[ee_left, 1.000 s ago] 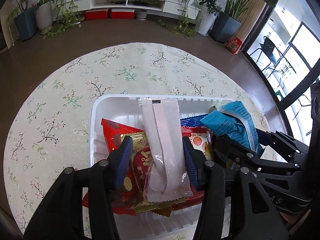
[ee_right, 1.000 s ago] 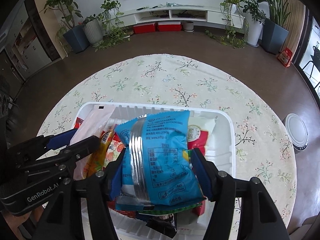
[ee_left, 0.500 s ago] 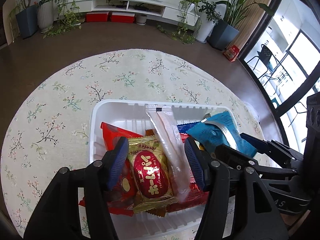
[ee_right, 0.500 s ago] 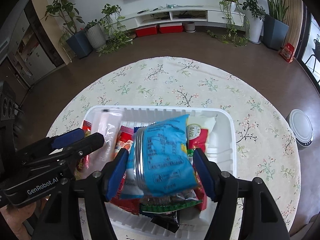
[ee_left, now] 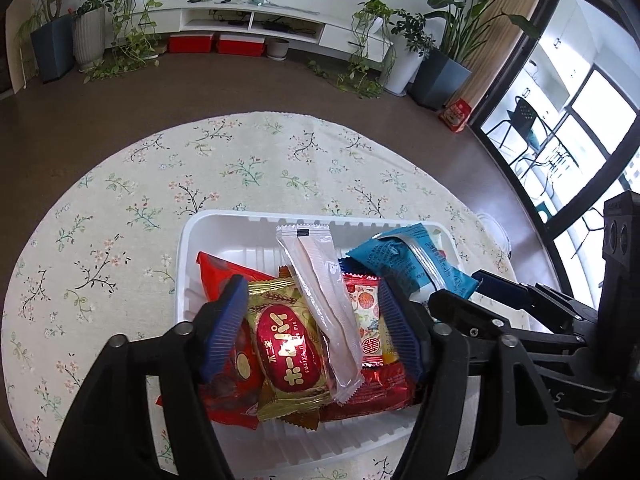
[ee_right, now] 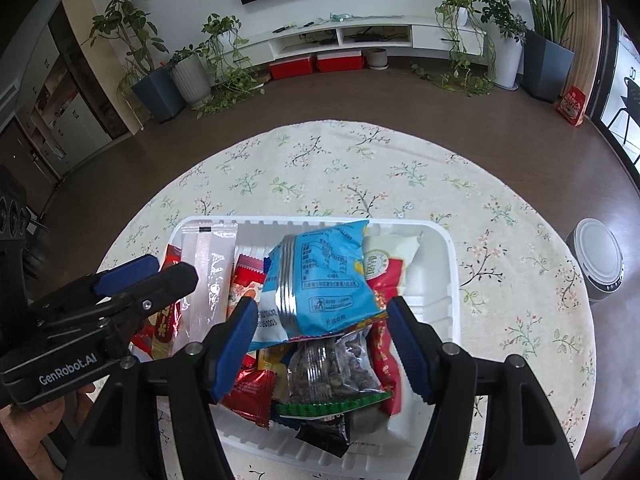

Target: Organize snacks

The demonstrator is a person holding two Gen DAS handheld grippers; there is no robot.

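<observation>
A white tray (ee_left: pixel 240 216) full of snack packets sits on the round flowered table. My left gripper (ee_left: pixel 312 320) hovers over its left half, jaws opening. A long clear-white packet (ee_left: pixel 324 300) lies loose between the fingers on a gold-and-red pie packet (ee_left: pixel 288 344), touching neither pad. My right gripper (ee_right: pixel 322 336) stands open over the tray's (ee_right: pixel 448 248) middle. The blue packet (ee_right: pixel 324 280) rests on the pile just past its fingertips, free of the pads, over a bag of nuts (ee_right: pixel 332 364). Each gripper shows in the other's view: left gripper (ee_right: pixel 132 280), right gripper (ee_left: pixel 460 292).
The flowered tablecloth (ee_left: pixel 120 208) spreads wide around the tray on the far side and the left. A round white device (ee_right: pixel 600 264) stands on the floor beyond the table's right edge. A hand (ee_right: pixel 24 440) holds the left gripper. Potted plants and a low TV cabinet line the far wall.
The left jaws widened and the clear-white packet dropped out of them onto the pile, tilting. The blue packet slipped from the right jaws onto the heap. Both grippers drew back from the tray.
</observation>
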